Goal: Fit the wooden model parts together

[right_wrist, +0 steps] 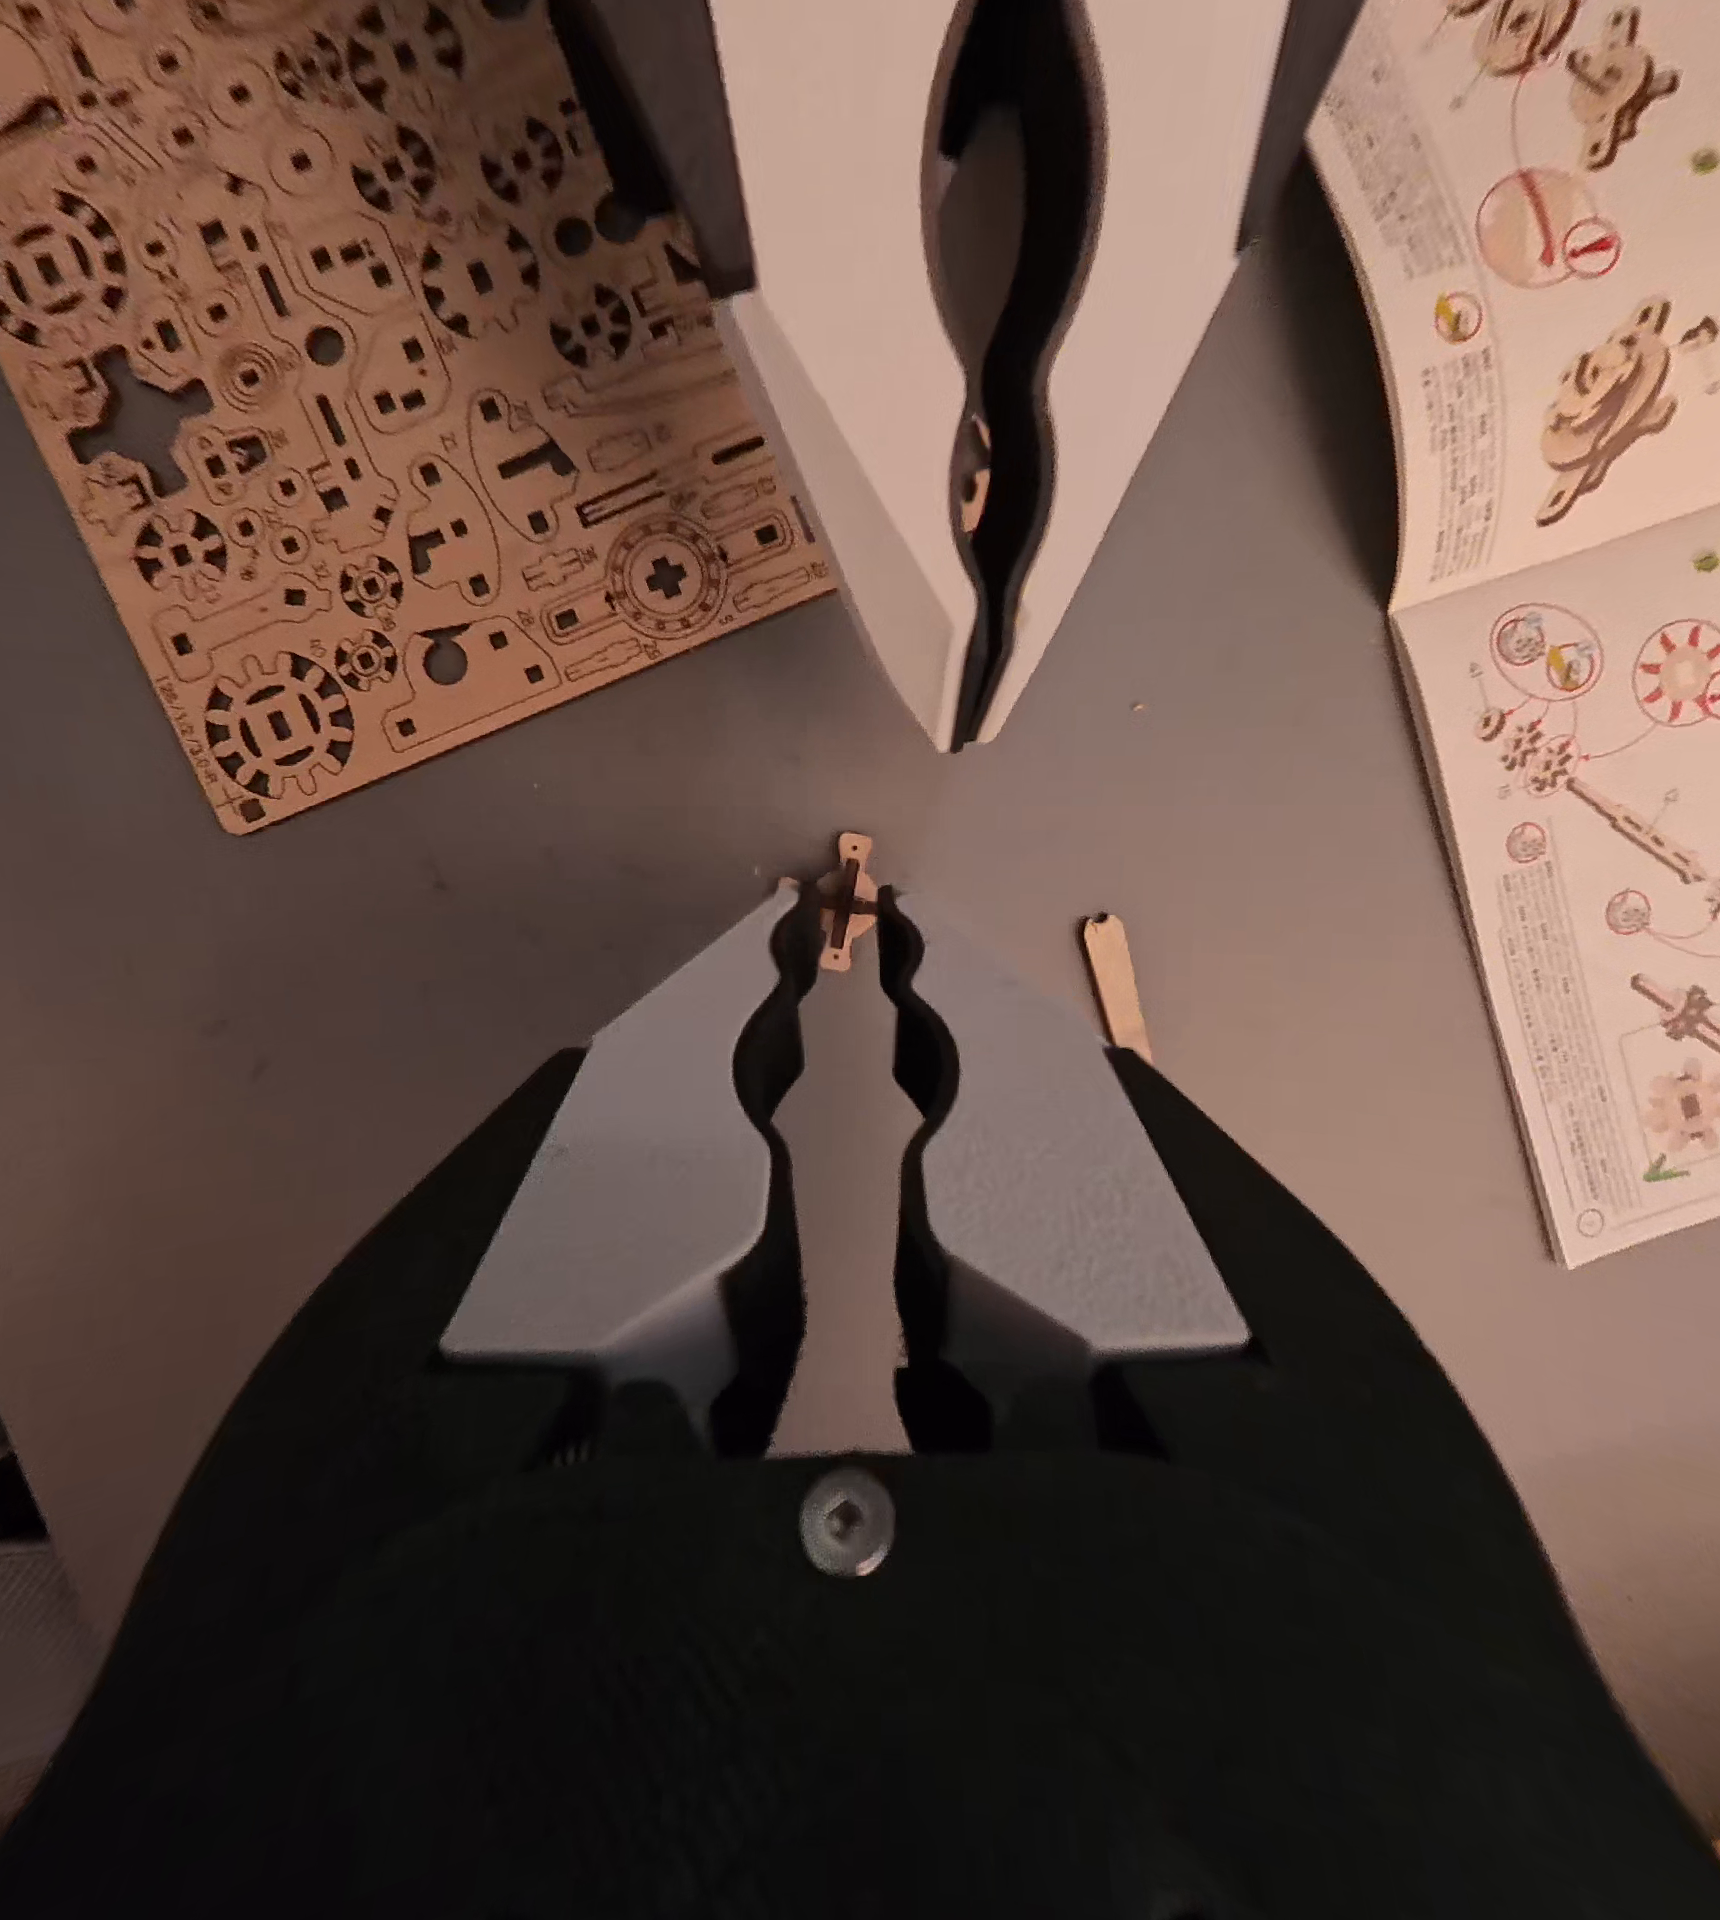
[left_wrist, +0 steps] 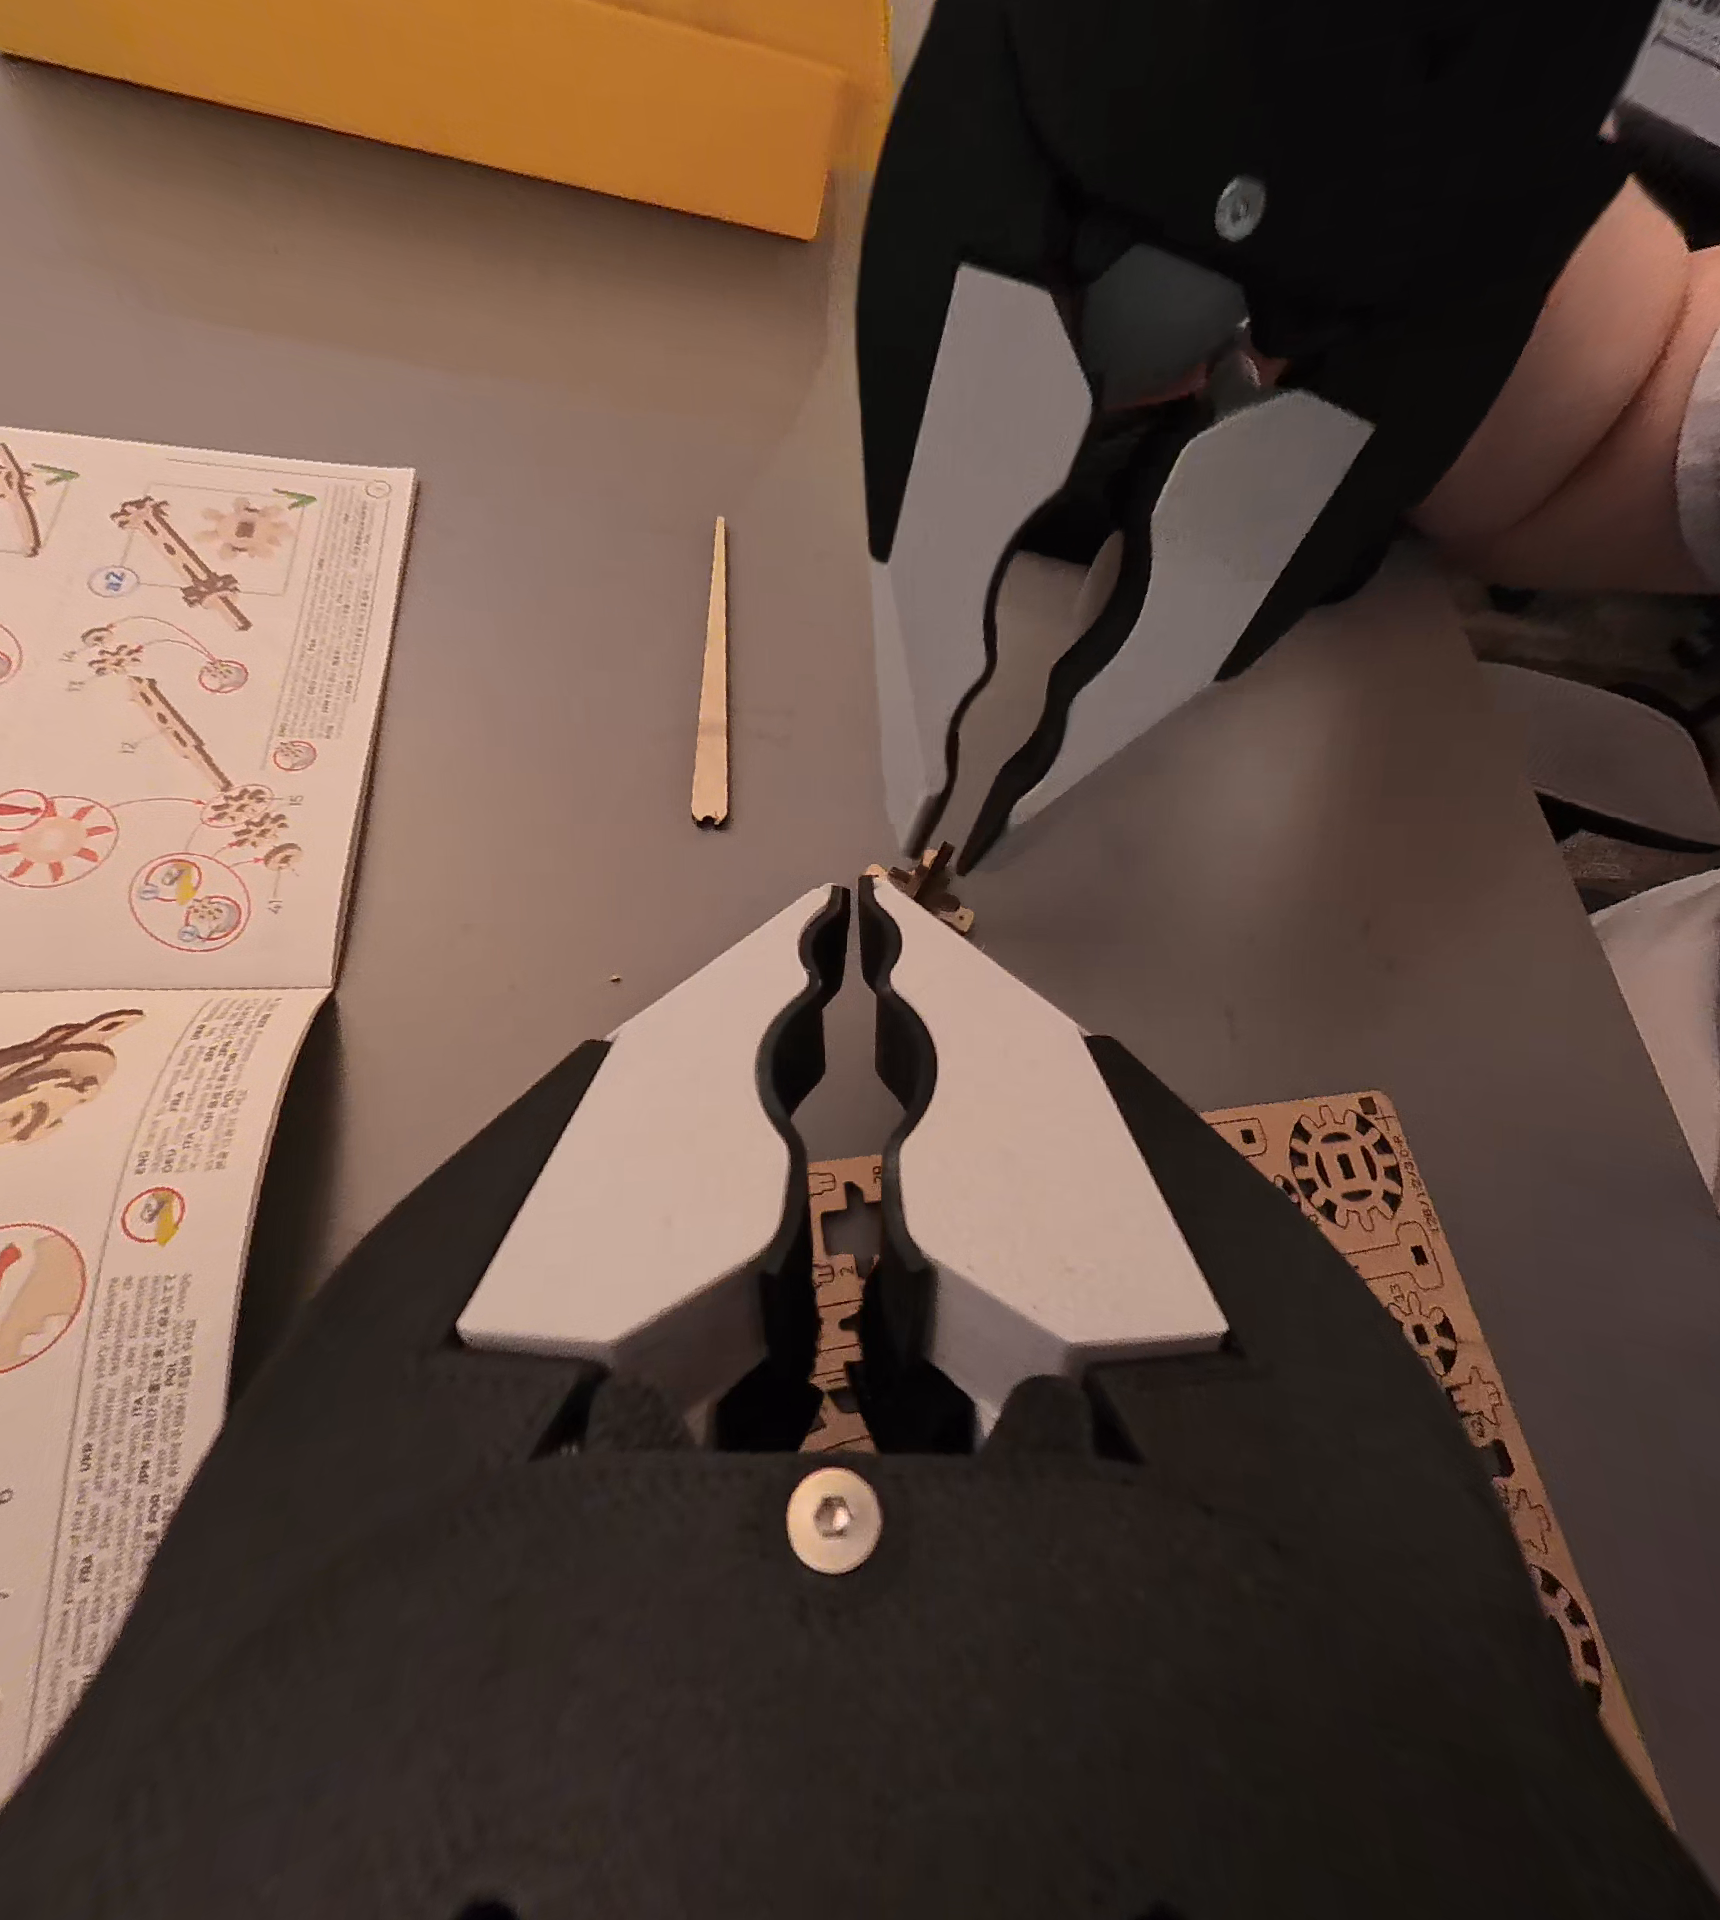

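A small cross-shaped wooden part (right_wrist: 850, 854) sits between the fingertips of my right gripper (right_wrist: 835, 900), which is shut on it just above the grey table. In the left wrist view the same part (left_wrist: 931, 881) shows under the right gripper (left_wrist: 944, 847), which comes down from the upper right. My left gripper (left_wrist: 854, 891) is shut and empty. Its tips point at the part from a short way off, without touching it. In the right wrist view the left gripper (right_wrist: 962, 740) comes in from the top. A thin pointed wooden stick (left_wrist: 710, 686) lies loose on the table, right of my right gripper (right_wrist: 1114, 987).
A laser-cut wooden parts sheet (right_wrist: 316, 416) lies under my left gripper (left_wrist: 1355, 1174). An open instruction booklet (left_wrist: 108, 727) lies to the left, on the right in the right wrist view (right_wrist: 1614, 727). A yellow box (left_wrist: 420, 83) stands at the back. A person's arm (left_wrist: 1614, 416) is behind the right gripper. Both grippers' tips are close together, under 4 cm apart. My right gripper's tips are some 7 centimetres from the thin pointed wooden stick (left_wrist: 710, 686).
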`<state>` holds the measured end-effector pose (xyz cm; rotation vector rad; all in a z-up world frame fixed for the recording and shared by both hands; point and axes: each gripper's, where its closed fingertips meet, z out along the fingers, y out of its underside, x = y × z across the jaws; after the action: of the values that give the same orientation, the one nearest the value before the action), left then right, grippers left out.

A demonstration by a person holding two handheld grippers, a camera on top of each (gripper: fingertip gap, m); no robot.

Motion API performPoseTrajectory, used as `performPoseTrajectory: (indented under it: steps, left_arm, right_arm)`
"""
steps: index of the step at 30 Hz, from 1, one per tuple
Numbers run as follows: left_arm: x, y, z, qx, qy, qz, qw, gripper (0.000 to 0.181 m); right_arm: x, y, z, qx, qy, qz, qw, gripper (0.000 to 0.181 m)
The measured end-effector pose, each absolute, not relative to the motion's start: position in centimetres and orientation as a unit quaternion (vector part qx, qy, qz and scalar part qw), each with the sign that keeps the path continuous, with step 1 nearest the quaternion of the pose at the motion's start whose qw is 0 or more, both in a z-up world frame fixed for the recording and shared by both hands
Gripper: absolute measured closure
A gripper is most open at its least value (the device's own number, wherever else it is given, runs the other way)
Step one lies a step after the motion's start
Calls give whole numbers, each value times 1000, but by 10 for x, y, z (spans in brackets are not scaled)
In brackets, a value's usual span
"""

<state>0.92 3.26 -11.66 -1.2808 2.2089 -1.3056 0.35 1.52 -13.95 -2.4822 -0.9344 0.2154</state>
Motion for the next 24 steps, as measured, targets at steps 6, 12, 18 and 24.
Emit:
performPoseTrajectory:
  steps: [6,12,18,24]
  left_arm:
    - [9,37,-114,-444,761,-452,140,181]
    - [9,41,-113,-446,759,-451,147,181]
    - [8,44,-110,-446,757,-454,150,181]
    - [7,42,-111,-443,761,-452,145,181]
  right_arm:
    - [2,13,-142,-918,-333,65,206,172]
    - [3,17,-132,-920,-330,53,205,171]
    - [7,12,-138,-927,-341,35,153,175]
    - [5,14,-144,-927,-348,29,139,179]
